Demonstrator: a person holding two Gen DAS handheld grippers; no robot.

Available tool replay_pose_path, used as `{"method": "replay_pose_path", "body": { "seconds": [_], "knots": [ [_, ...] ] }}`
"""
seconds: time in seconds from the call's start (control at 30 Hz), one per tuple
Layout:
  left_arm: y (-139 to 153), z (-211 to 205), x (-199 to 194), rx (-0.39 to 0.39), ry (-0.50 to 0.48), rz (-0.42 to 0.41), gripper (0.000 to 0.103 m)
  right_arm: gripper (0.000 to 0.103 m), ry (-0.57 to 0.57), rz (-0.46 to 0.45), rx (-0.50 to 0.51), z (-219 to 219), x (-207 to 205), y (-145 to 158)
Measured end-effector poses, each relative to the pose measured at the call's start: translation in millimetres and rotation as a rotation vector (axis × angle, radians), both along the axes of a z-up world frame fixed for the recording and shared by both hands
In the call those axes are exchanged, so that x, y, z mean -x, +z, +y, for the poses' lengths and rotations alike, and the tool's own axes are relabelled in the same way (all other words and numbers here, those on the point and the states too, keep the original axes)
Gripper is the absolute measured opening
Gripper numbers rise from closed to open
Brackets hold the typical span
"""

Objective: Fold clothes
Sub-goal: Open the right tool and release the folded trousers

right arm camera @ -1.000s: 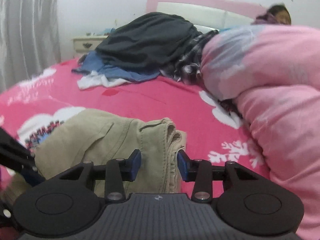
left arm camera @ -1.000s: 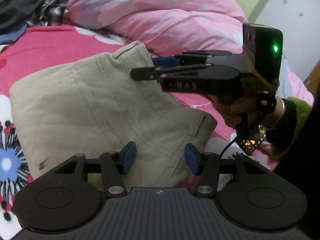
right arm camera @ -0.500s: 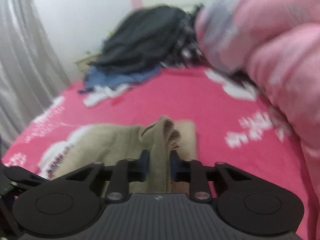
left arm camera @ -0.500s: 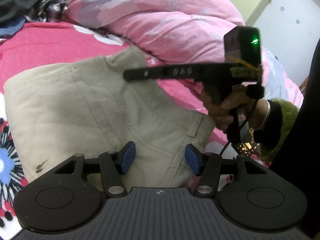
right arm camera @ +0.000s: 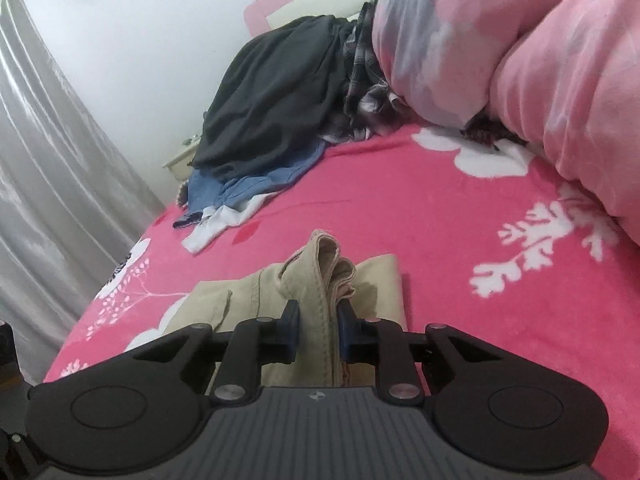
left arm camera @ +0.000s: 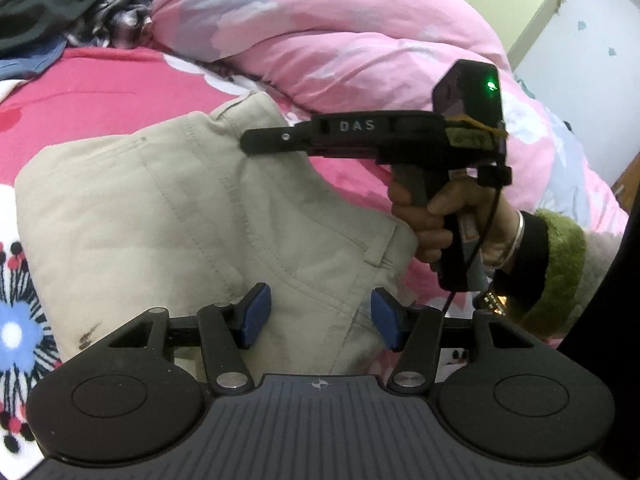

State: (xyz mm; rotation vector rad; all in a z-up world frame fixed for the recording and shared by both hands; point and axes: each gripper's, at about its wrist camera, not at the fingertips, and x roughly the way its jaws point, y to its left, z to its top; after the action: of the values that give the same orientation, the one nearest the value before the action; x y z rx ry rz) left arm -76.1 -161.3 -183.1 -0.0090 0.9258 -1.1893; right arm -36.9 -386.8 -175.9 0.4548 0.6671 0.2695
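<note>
Your right gripper (right arm camera: pixel 318 330) has just been closing and now clamps a bunched edge of the khaki trousers (left arm camera: pixel 168 220), which lie folded on the pink bedspread (right arm camera: pixel 420 208) at lower centre of frame. Your left gripper (left arm camera: pixel 320 318) hangs over the trousers near their waistband, jaws apart, pads (left arm camera: pixel 256 312) gripping nothing.

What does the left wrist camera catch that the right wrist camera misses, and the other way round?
Only the left wrist view shows the person's hand holding the right gripper from the side, and the left gripper with its pads apart over the khaki trousers. Only the right wrist view shows the grey curtain, the nightstand and the gathered trouser edge pinched between the right gripper's pads; its jaws have just been closing. Both show the trousers, the pink quilt and the pile of dark clothes.
</note>
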Motion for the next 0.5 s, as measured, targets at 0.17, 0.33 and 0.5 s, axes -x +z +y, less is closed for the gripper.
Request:
{"method": "replay_pose_path", "body": {
  "seconds": [0.17,0.33,0.5],
  "knots": [
    [-3,1,6,-0.024,-0.025,-0.040,0.056,0.033,-0.036,0.070,-0.079,-14,1,-16],
    [-3,1,9,-0.030,-0.031,-0.065,0.056,0.043,0.009,0.119,-0.052,-12,6,-8],
    [1,-6,10,-0.062,-0.032,-0.077,0.056,0.027,0.009,0.112,-0.002,-3,15,1]
  ]
}}
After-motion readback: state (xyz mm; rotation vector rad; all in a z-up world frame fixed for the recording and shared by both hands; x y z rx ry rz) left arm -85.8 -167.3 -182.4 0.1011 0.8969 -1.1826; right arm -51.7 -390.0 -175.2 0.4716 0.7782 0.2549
